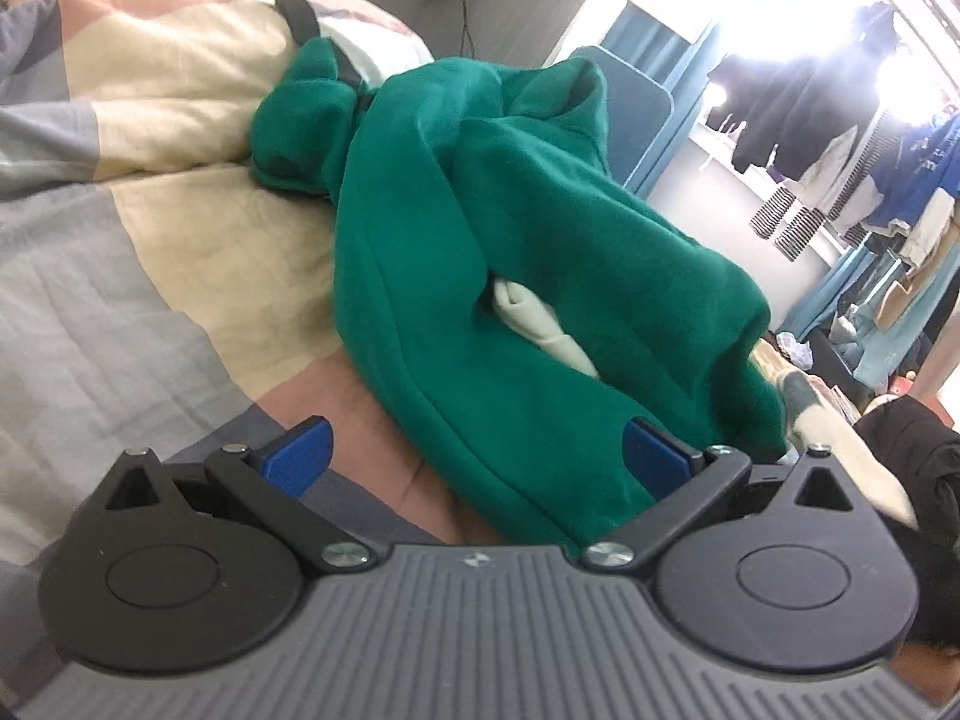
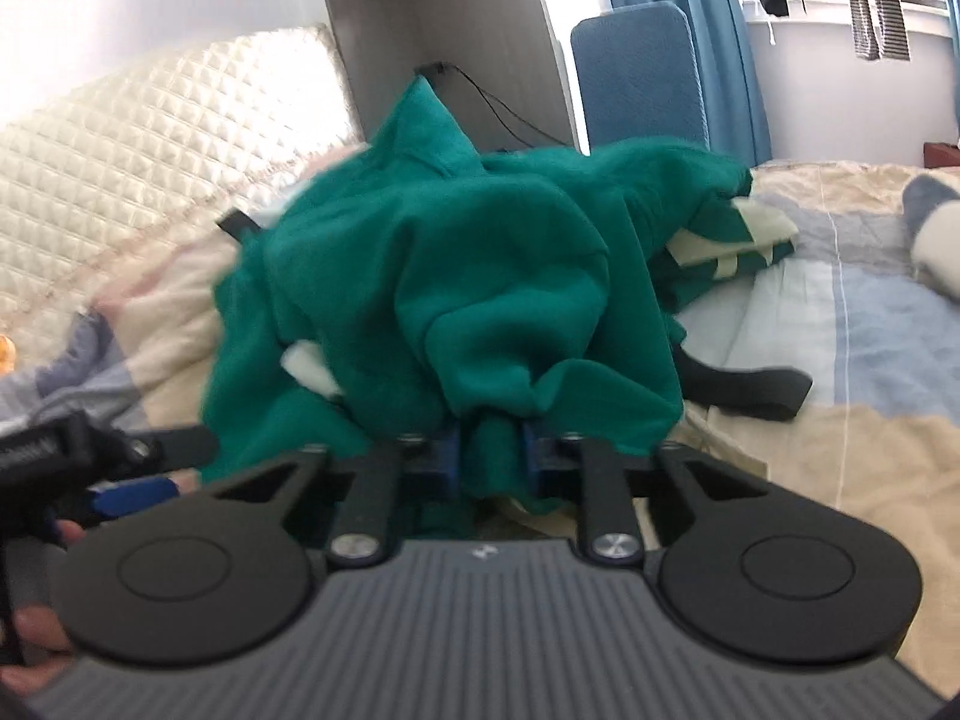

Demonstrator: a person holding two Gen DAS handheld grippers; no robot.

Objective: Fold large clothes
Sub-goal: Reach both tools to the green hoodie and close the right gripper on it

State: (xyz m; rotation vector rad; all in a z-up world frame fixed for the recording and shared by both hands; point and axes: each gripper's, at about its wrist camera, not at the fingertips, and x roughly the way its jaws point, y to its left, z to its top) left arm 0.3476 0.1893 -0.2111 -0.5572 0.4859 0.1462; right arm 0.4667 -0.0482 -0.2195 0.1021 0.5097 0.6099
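Garment: crumpled green fleece garment (image 2: 456, 276), soft, bulky, limp; better held at an edge.
Right gripper (image 2: 491, 459): closed, pinching a fleece fold.
Left gripper (image 1: 474, 456): wide open, holding nothing.

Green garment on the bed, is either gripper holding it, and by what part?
The right gripper is shut on a bunched fold at the near edge of the green garment. The left gripper is open, holding nothing.
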